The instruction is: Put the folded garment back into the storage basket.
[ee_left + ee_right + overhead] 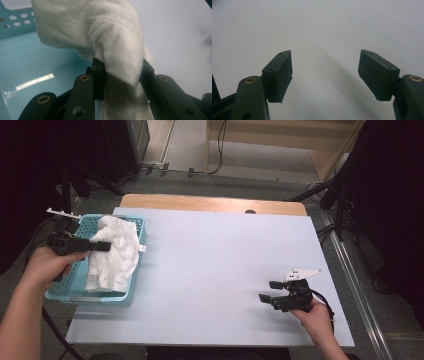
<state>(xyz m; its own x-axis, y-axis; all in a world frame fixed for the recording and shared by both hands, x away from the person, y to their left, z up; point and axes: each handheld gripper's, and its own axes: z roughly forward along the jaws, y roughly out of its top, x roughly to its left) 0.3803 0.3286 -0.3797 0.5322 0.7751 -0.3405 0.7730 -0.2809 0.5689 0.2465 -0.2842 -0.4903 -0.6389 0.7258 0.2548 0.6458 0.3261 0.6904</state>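
Two grippers are at work, and only one carries anything: the left gripper (102, 246) has its jaws pinched on a bunched fold of the white cloth (114, 252), as the left gripper view shows, with fabric (115, 42) squeezed between the black pads and spilling over them. Directly beneath and ahead of that gripper sits the teal perforated basket (131, 292), and most of the cloth already lies inside it, heaped from the far wall down toward the near one, with one small corner hanging over the rim on the side facing the other gripper. Nothing else can be made out in the basket; its smooth floor (30, 62) shows bare beside the cloth. Judging from this, the packing step is nearly done: the cloth is in the container, and what remains is to let go, pull the jaws clear, and perhaps tuck in the stray corner. Well apart from the basket, the right gripper (267, 291) hovers low over the pale table (215, 265) with its jaws spread wide and nothing between them (324, 75).
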